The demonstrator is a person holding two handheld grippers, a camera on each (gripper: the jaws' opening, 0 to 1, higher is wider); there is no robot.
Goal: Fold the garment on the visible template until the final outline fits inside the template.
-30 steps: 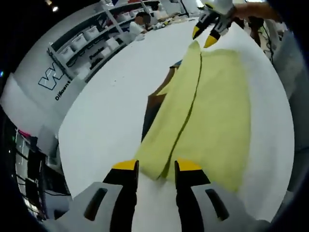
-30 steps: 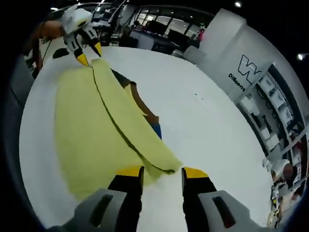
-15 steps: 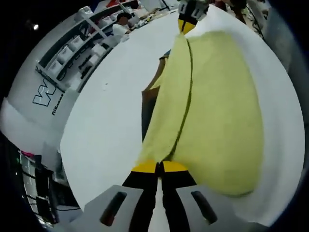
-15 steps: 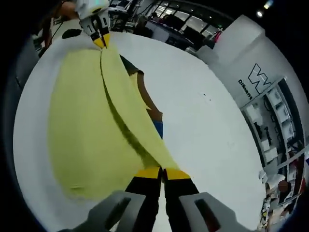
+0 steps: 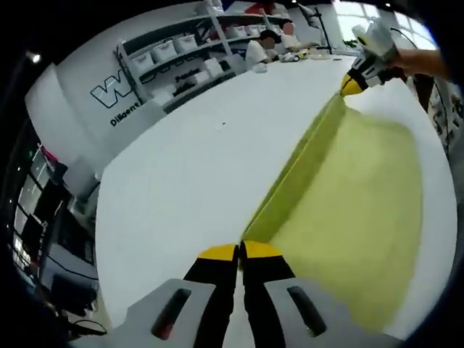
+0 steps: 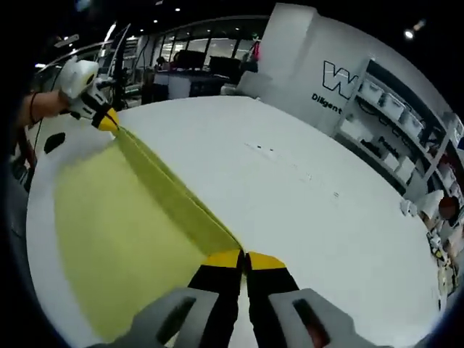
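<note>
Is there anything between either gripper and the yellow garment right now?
Nothing visible. The left gripper is shut on one end of the garment's raised edge, and the right gripper is shut on the other end. White table lies beside it.

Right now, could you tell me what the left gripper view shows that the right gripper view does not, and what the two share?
The left gripper view alone shows people seated at a far bench, beyond the table. The right gripper view alone shows a row of dark windows and a small dark patch on the table near the cloth's far end. Both show the yellow garment on the white table, one edge lifted taut between the left gripper and the right gripper, both shut on it, plus shelving with bins.
</note>
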